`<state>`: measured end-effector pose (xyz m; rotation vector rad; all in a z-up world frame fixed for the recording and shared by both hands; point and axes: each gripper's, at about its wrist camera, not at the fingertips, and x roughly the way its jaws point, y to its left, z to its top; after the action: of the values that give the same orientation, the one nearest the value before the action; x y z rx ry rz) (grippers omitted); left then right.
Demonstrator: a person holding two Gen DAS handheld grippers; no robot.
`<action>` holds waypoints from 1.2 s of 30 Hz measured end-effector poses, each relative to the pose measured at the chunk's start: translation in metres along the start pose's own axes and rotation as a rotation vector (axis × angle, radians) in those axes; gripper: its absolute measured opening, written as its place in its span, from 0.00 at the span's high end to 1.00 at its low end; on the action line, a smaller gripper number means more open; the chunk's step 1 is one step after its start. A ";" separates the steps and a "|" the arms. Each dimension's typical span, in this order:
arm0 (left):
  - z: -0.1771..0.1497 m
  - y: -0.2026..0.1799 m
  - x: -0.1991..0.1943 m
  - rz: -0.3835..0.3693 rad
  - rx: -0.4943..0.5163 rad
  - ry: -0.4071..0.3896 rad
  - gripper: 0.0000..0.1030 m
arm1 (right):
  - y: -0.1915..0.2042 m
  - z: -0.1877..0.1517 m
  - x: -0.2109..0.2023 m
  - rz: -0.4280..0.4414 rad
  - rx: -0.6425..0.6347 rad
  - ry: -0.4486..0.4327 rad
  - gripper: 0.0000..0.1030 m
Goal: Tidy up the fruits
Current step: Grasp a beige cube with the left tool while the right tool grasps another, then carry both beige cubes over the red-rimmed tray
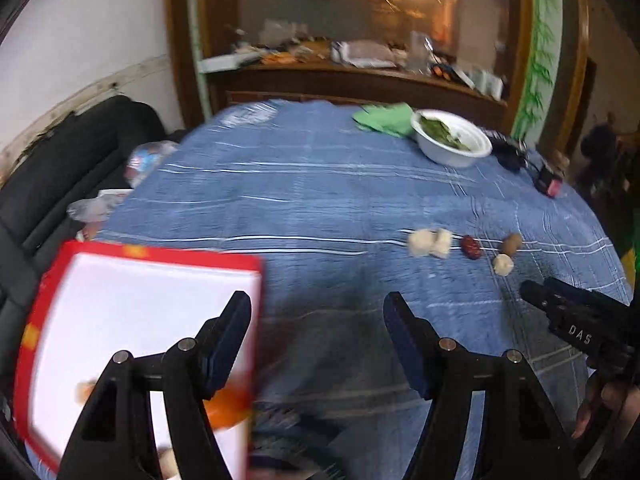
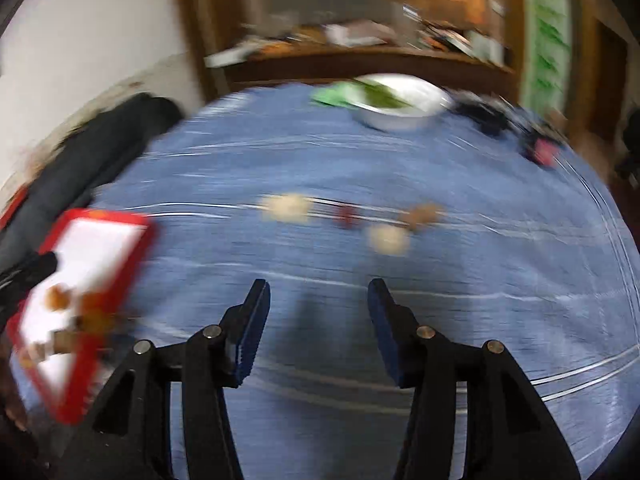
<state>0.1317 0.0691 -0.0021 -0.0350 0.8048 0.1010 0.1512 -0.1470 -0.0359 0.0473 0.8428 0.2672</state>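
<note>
Both black two-finger grippers angled downward – left gripper (image 1: 318, 306) spread wide with nothing between the blue pads, right gripper (image 2: 319, 294) parted narrower, empty too.

The tablecloth (image 1: 304, 200) is blue with thin white stripes. The tray (image 1: 132, 312) is white inside, red-rimmed. The bowl (image 1: 452, 152) near the far edge is white, beside a green cloth (image 1: 386, 118).

"DAS" in white on right tongs (image 1: 576, 328) body.
</note>
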 end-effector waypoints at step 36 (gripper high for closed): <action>0.019 -0.073 0.075 -0.117 0.107 0.079 0.76 | -0.038 0.027 0.058 0.111 0.063 0.058 0.78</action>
<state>0.2042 0.0036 -0.0437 0.0149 0.8846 -0.0539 0.2158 -0.1676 -0.0659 0.1458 0.9076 0.3483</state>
